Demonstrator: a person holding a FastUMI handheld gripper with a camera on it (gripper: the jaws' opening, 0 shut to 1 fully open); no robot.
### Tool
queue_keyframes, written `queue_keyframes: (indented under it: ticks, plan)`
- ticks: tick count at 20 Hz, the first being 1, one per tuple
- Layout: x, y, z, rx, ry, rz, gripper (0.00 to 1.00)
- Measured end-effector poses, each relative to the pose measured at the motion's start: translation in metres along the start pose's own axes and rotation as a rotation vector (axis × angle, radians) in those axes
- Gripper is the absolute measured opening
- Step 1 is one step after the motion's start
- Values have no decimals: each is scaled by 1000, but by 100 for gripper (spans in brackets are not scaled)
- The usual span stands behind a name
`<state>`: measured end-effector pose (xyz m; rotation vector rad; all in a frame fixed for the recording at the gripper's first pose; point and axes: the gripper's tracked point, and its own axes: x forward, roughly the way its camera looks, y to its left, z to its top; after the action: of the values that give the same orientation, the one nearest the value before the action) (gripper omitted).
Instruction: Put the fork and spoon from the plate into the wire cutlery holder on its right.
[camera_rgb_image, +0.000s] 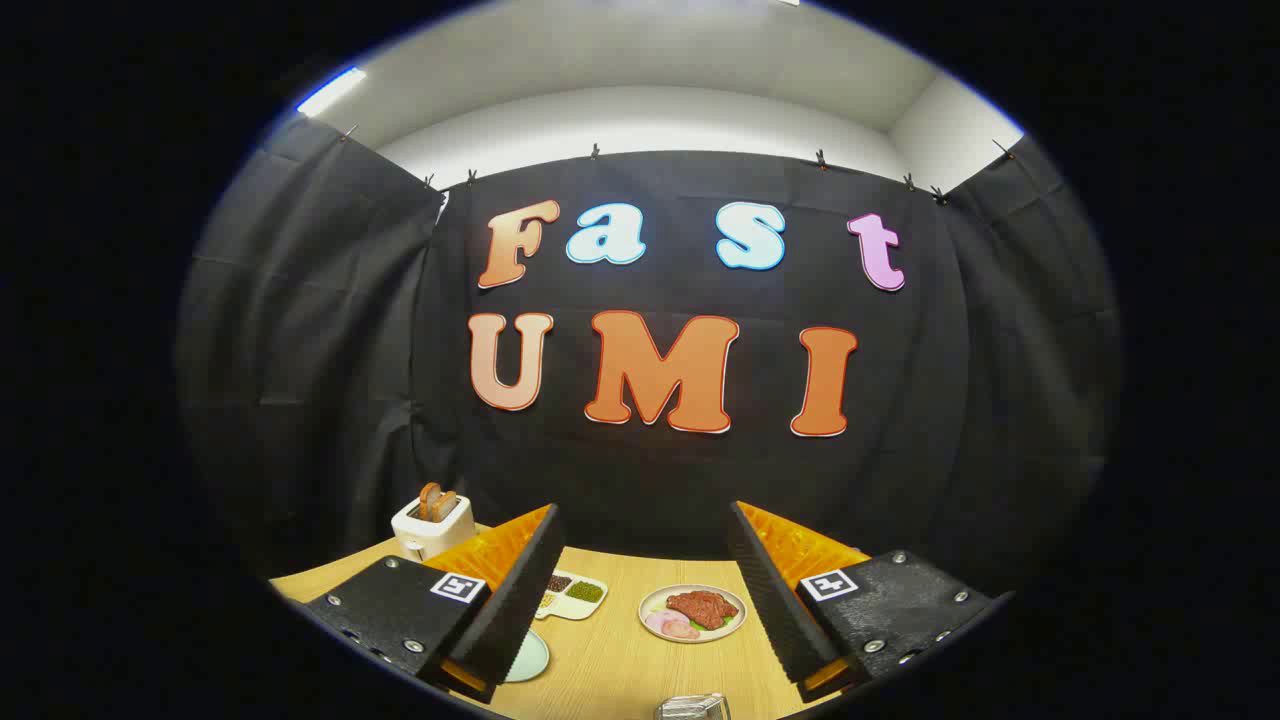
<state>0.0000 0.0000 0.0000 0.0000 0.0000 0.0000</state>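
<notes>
My gripper (643, 507) is open and held high above the wooden table (620, 660), with nothing between its fingers. A pale green plate (530, 660) lies on the table, mostly hidden behind the left finger (515, 600). I cannot tell what lies on it. Low down between the fingers, closest to me, the top of a metal wire cutlery holder (690, 707) just shows, to the right of the pale plate.
A white toaster (432, 525) with bread slices stands at the table's far left. A white divided tray (572, 594) of beans and a plate of meat (693, 612) lie further back between the fingers. Black cloth walls the booth behind the table.
</notes>
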Motion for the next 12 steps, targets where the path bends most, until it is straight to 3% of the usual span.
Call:
queue_keyframes:
  ticks: [12]
  plan:
    - [6, 10, 25, 35, -60, -4, 98]
